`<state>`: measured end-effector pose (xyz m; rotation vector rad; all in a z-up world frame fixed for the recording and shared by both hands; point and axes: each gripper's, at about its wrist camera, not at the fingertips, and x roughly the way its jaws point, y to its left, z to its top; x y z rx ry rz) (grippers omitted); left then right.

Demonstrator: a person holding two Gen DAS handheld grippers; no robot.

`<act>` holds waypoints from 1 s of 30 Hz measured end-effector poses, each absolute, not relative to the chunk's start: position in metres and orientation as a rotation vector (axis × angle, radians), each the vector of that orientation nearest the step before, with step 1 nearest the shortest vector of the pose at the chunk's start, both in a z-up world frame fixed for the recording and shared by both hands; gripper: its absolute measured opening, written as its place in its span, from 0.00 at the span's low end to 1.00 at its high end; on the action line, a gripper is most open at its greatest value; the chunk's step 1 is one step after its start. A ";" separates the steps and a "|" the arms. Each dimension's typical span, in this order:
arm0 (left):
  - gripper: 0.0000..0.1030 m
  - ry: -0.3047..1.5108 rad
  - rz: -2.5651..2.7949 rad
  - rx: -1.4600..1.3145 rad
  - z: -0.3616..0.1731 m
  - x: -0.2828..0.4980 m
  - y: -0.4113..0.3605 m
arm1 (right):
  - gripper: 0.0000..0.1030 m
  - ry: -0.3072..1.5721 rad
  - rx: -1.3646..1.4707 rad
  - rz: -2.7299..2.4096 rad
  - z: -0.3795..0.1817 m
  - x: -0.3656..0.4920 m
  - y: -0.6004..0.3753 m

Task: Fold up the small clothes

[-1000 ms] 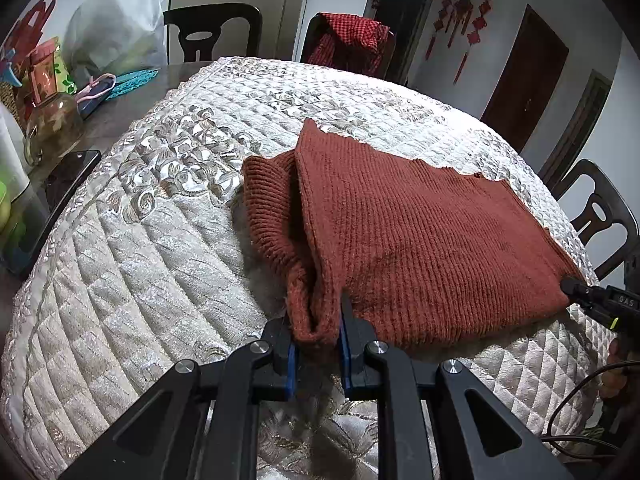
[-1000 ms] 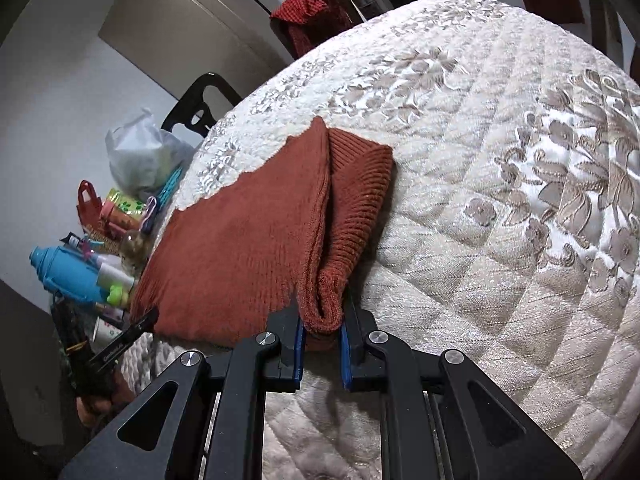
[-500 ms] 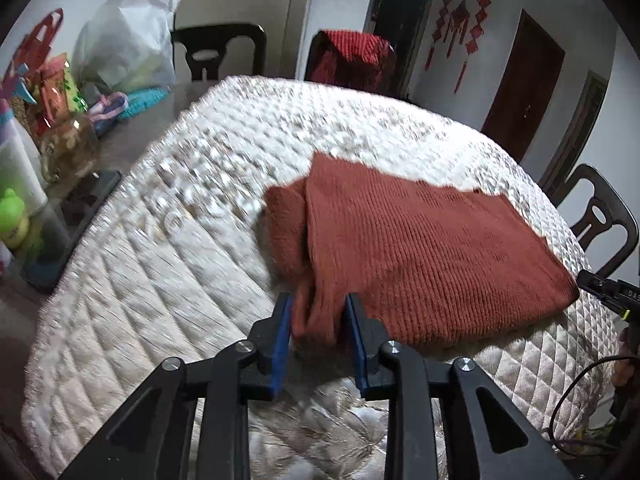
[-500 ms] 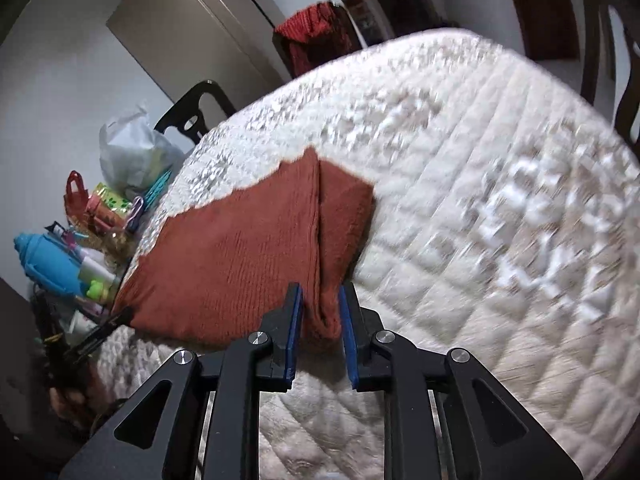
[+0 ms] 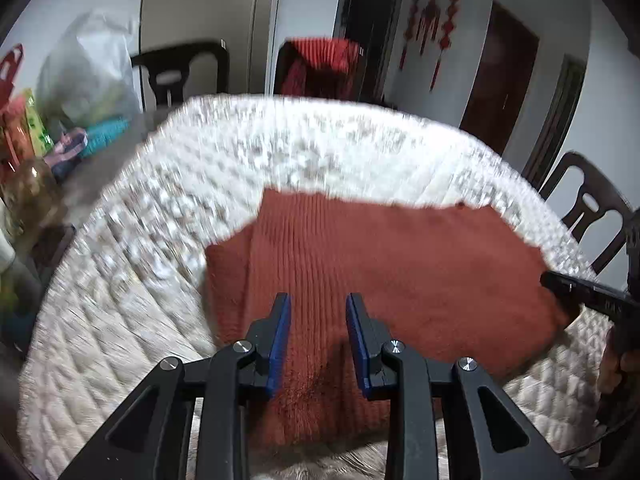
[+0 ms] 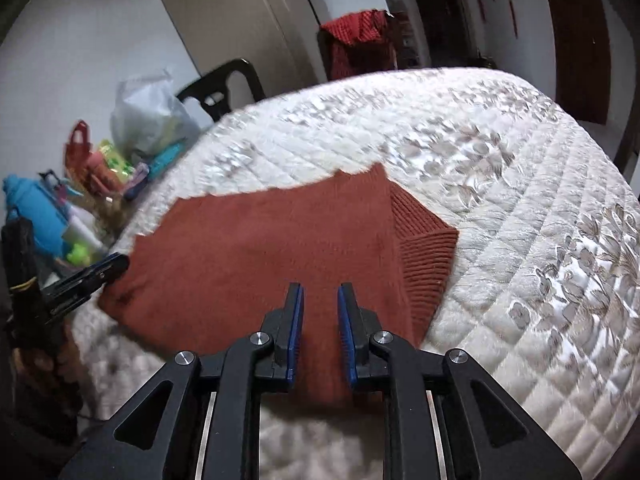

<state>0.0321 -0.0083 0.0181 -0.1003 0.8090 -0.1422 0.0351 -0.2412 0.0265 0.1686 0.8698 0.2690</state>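
I see the rust knit sweater (image 5: 384,264) folded flat on the quilted table cover (image 5: 132,280). My left gripper (image 5: 316,304) and right gripper (image 6: 319,294) hang apart above its near edge, gripping nothing. Beyond the cover's left edge, a white plastic bag (image 6: 148,116) bulges, contents unclear.

One rust-red knit sweater (image 5: 380,264) is lying on one quilted white cover (image 5: 168,280). Two grippers are showing: left gripper (image 5: 317,320), right gripper (image 6: 319,308). Three dark chairs are standing around in the left wrist view, one (image 5: 316,66) carrying one red garment. One white plastic bag (image 6: 148,116) and one blue bottle (image 6: 36,212) are sitting at the side.
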 end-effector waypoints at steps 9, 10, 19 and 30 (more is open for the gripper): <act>0.30 0.818 -0.121 -0.093 0.019 0.039 -0.010 | 0.07 0.855 0.177 0.257 0.029 0.042 -0.250; 0.30 0.821 -0.114 -0.093 0.018 0.043 -0.010 | 0.07 0.856 0.180 0.246 0.028 0.045 -0.251; 0.30 0.829 -0.092 -0.074 0.011 0.053 -0.011 | 0.07 0.858 0.193 0.227 0.025 0.058 -0.256; 0.30 0.817 -0.085 -0.082 0.016 0.049 -0.007 | 0.09 0.846 0.178 0.236 0.036 0.052 -0.249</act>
